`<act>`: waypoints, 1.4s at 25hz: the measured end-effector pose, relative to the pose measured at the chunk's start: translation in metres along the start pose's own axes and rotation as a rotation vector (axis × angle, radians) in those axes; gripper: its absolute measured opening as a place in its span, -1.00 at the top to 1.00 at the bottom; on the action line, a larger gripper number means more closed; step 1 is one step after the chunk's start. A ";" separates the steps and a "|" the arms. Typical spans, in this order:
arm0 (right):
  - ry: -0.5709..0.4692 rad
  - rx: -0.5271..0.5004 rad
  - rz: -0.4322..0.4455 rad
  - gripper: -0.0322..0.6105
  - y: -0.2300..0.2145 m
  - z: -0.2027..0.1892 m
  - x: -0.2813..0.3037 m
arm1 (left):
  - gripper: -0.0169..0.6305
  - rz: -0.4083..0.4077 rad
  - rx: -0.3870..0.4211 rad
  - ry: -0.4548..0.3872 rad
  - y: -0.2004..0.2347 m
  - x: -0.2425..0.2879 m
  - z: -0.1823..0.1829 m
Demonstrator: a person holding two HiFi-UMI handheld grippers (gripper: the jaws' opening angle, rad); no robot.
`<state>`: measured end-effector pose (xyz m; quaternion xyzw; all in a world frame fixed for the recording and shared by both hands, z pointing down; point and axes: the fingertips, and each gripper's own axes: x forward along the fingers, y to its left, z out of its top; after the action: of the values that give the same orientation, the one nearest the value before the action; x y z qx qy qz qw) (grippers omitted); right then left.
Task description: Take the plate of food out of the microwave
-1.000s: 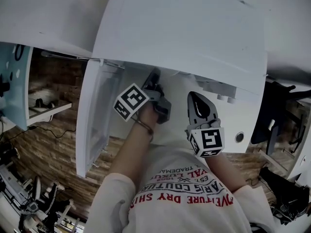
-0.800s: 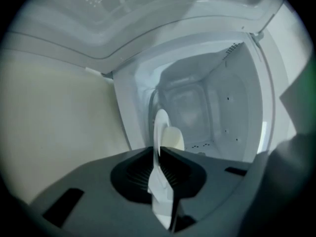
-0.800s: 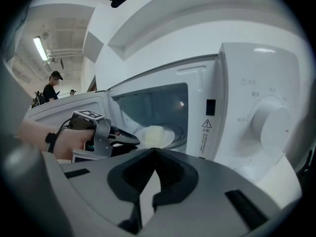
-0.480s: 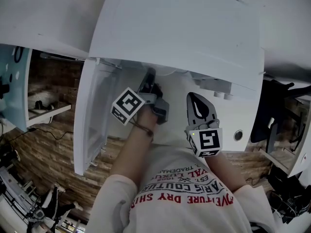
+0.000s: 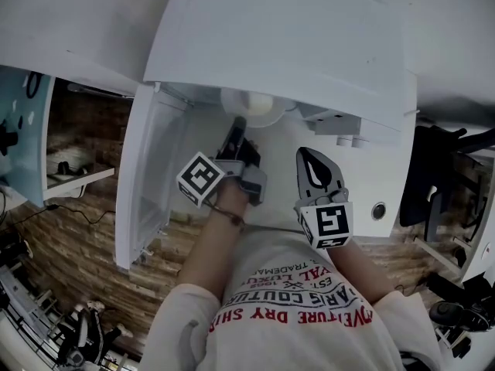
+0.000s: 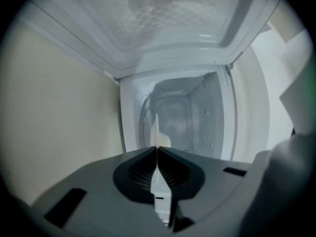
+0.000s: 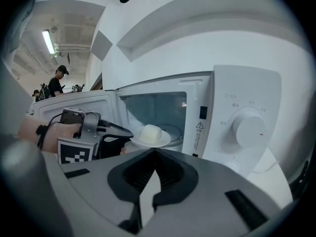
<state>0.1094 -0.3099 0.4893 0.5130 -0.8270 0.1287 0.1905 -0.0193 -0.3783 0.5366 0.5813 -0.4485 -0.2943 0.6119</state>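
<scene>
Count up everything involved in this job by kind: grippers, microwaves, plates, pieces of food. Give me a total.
microwave: 1, door open
plate: 1, at the mouth of the microwave
piece of food: 1, a white lump on the plate
grippers: 2, the left gripper shut on the plate's rim, the right gripper shut and empty
Total: 5

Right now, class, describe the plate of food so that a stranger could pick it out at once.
Find the white microwave with its door swung open. At the mouth of its cavity the left gripper is shut on the rim of a white plate. It alone carries a pale rounded lump of food.
</scene>
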 end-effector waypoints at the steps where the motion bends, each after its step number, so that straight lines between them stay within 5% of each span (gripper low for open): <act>1: -0.002 -0.001 0.000 0.89 0.001 0.000 -0.002 | 0.91 -0.004 -0.002 -0.001 0.000 -0.005 -0.001; 20: -0.086 -0.004 -0.028 0.89 0.011 0.018 -0.055 | 0.90 -0.141 -0.006 0.077 -0.056 -0.123 -0.033; 35: -0.293 0.025 -0.093 0.89 0.007 0.075 -0.088 | 0.90 -0.321 0.062 0.068 -0.139 -0.167 -0.027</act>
<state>0.1250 -0.2668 0.3826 0.5664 -0.8196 0.0537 0.0675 -0.0437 -0.2401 0.3691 0.6737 -0.3379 -0.3542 0.5537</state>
